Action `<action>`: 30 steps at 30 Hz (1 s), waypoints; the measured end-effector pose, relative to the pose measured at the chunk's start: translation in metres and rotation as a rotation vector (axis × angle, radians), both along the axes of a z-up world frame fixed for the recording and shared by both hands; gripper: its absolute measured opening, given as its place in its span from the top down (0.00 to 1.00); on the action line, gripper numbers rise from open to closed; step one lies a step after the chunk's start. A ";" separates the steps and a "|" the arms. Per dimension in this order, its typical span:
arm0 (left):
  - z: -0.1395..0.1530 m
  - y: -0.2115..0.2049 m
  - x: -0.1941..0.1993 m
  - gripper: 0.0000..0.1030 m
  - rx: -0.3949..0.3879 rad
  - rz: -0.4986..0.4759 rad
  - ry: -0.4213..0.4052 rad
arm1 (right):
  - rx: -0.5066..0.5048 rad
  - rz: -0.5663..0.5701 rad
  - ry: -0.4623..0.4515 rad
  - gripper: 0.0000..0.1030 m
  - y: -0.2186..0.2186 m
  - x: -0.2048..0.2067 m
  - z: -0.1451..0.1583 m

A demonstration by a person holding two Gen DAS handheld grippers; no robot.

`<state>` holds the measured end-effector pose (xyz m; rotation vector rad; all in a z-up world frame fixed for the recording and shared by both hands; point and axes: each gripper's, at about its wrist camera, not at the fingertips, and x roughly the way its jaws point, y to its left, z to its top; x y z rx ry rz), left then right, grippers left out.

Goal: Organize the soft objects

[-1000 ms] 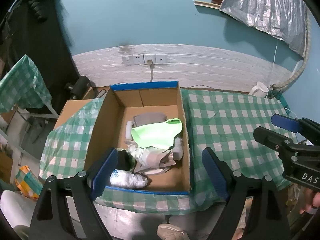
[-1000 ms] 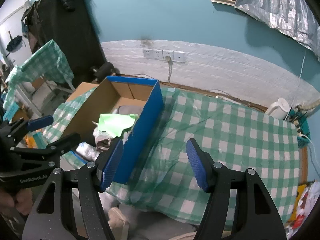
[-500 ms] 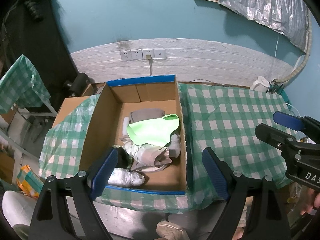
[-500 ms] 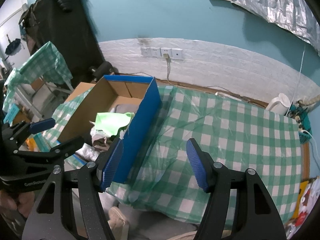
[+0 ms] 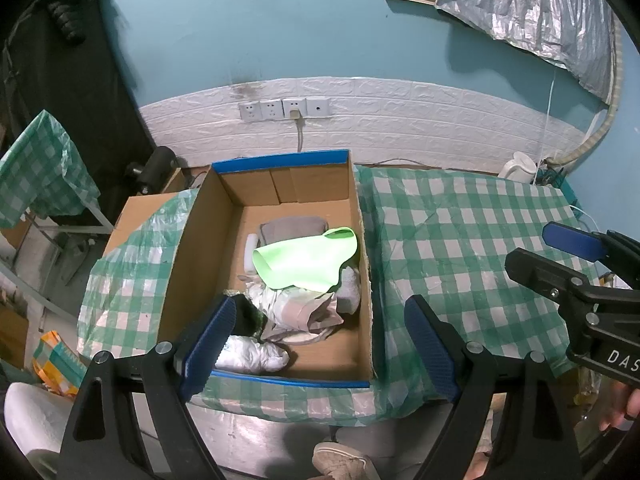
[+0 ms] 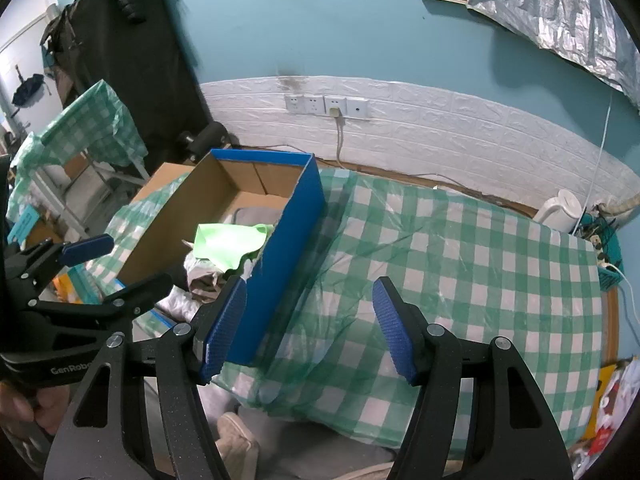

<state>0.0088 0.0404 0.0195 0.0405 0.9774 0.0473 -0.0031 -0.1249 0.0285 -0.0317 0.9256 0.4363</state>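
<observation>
A blue-edged cardboard box (image 5: pixel 200 240) stands on the left part of the green checked table (image 5: pixel 460 240). In it lie a light green cloth (image 5: pixel 304 260), a grey cloth (image 5: pixel 292 228), crumpled pale cloths (image 5: pixel 292 308) and a white bundle (image 5: pixel 252 356). My left gripper (image 5: pixel 316 340) is open and empty, above the box's near edge. My right gripper (image 6: pixel 310 328) is open and empty, above the table just right of the box (image 6: pixel 288 248). The green cloth (image 6: pixel 228 244) shows over the box wall in the right wrist view.
A white kettle (image 5: pixel 518 166) and cables stand at the table's far right corner. Wall sockets (image 5: pixel 284 109) with a plugged cord are behind the box. A second checked table (image 5: pixel 36 176) and dark hanging clothes are at left. A shoe (image 5: pixel 340 460) is below the table edge.
Both grippers have drawn back and up a little, so the box and table look slightly smaller and further off. Both stay open and empty.
</observation>
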 end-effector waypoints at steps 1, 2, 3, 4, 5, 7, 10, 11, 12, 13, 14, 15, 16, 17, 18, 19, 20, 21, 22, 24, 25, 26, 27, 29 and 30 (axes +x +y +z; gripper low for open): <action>0.000 0.000 0.000 0.15 0.000 0.000 0.002 | 0.001 0.003 0.001 0.37 0.000 0.001 0.000; 0.000 0.000 0.000 0.15 0.000 0.001 0.002 | 0.000 0.004 0.001 0.37 0.000 0.000 0.000; 0.000 0.000 0.000 0.15 -0.002 0.001 0.002 | 0.000 0.001 0.000 0.37 0.000 0.001 0.000; 0.000 0.001 0.000 0.15 -0.002 0.000 0.003 | 0.001 0.001 0.000 0.37 0.000 0.001 0.000; 0.000 0.001 0.000 0.15 0.000 -0.001 0.003 | 0.002 0.002 0.000 0.37 0.000 0.000 0.000; 0.000 0.001 0.000 0.15 -0.001 -0.002 0.002 | 0.001 0.000 0.000 0.37 0.000 0.001 0.000; 0.000 0.001 0.000 0.15 -0.001 -0.002 0.003 | 0.001 0.000 0.000 0.37 0.000 0.001 0.000; 0.000 0.001 0.000 0.15 -0.001 -0.001 0.003 | 0.001 0.000 0.001 0.37 0.000 0.001 0.000; 0.000 0.001 0.000 0.15 -0.001 -0.002 0.002 | 0.002 0.000 0.001 0.37 0.001 0.000 0.000; 0.000 0.000 0.000 0.15 -0.001 -0.001 0.003 | 0.001 0.001 0.001 0.37 0.000 0.001 0.001; 0.000 0.000 0.000 0.15 -0.001 -0.001 0.003 | 0.001 0.000 0.000 0.37 0.000 0.000 0.001; 0.000 0.000 -0.001 0.15 -0.001 -0.001 0.002 | 0.002 0.001 0.001 0.37 0.000 0.000 0.000; 0.000 0.000 0.000 0.15 -0.001 0.000 0.003 | 0.002 0.002 0.001 0.37 0.000 0.001 0.001; 0.000 0.000 0.000 0.15 -0.001 0.000 0.003 | 0.002 0.002 0.001 0.37 0.000 0.000 0.001; 0.000 0.000 -0.001 0.15 -0.001 0.000 0.003 | 0.000 0.001 0.000 0.37 0.000 0.000 0.000; 0.000 0.000 0.000 0.15 0.000 0.000 0.003 | 0.000 0.001 0.000 0.37 0.000 0.000 0.000; 0.000 0.000 0.000 0.15 -0.001 0.000 0.002 | 0.002 0.001 0.001 0.37 0.000 0.000 0.000; 0.000 0.000 0.000 0.15 -0.001 0.000 0.002 | 0.002 0.002 0.001 0.37 0.000 0.001 0.001; 0.000 0.000 0.000 0.15 0.000 0.000 0.002 | 0.001 0.002 0.000 0.37 0.000 0.000 0.000; 0.000 0.000 -0.001 0.15 0.002 0.002 0.002 | 0.001 0.001 0.002 0.37 0.000 0.001 0.000; 0.001 0.001 -0.001 0.15 0.003 0.002 0.002 | 0.002 0.000 0.002 0.37 0.000 0.001 0.001; 0.001 0.001 -0.001 0.15 0.002 0.001 0.002 | 0.002 -0.001 0.002 0.37 0.000 0.000 0.000; 0.001 0.001 -0.001 0.15 0.003 0.001 0.002 | 0.001 0.001 0.001 0.37 0.000 0.001 0.001; 0.001 0.002 -0.001 0.15 0.005 0.002 0.001 | 0.000 0.002 0.001 0.37 0.001 0.000 0.001; 0.001 0.003 -0.001 0.15 0.006 0.001 0.001 | 0.001 0.001 0.001 0.37 0.001 0.000 0.001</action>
